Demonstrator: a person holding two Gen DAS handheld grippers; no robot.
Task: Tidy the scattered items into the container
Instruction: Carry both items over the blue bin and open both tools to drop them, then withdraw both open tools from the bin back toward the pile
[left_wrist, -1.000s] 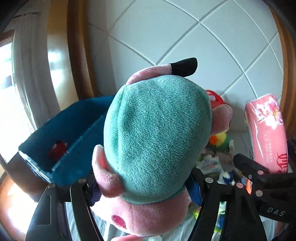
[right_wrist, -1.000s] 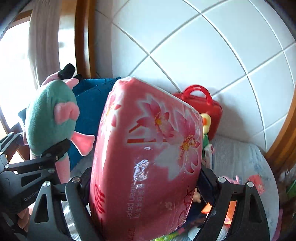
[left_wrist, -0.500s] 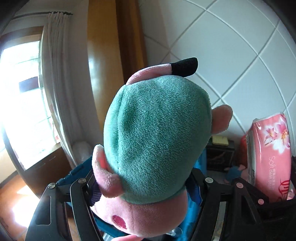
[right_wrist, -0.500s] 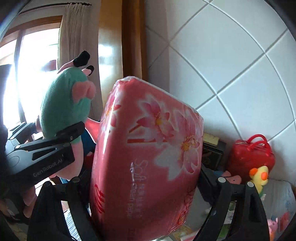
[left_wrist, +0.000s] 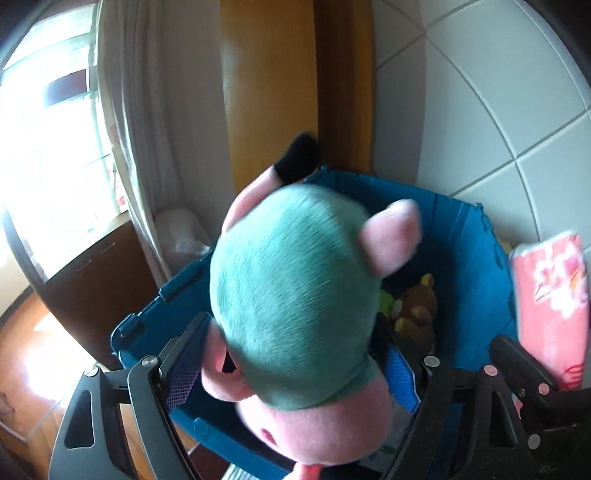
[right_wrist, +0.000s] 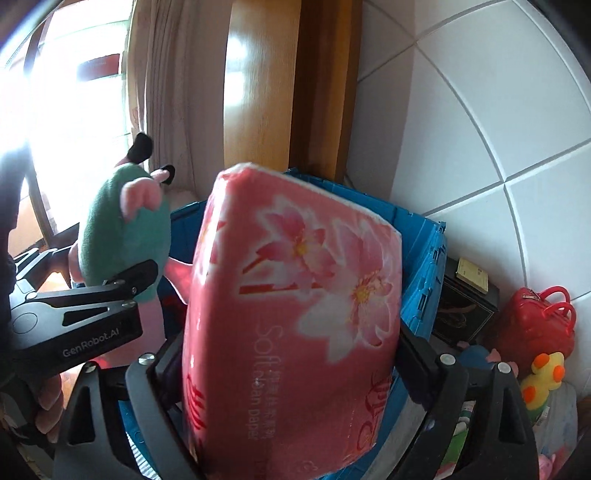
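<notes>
L gripper (left_wrist: 295, 373) is opening its fingers (left_wrist: 184, 354), w/ 1 plush pig (left_wrist: 295, 295) in a green dress between them, over the blue crate (left_wrist: 476, 288); blur hides whether the pads are touching it. Inside the crate at 3 o'clock of the pig: 1 brown plush (left_wrist: 417, 310). R gripper (right_wrist: 291, 369) is opening too, its fingers (right_wrist: 417, 354) apart around 1 pink tissue pack (right_wrist: 291, 314) above the crate. At 4 o'clock: 1 red toy bag (right_wrist: 535, 325), 1 yellow duck (right_wrist: 543, 380).
</notes>
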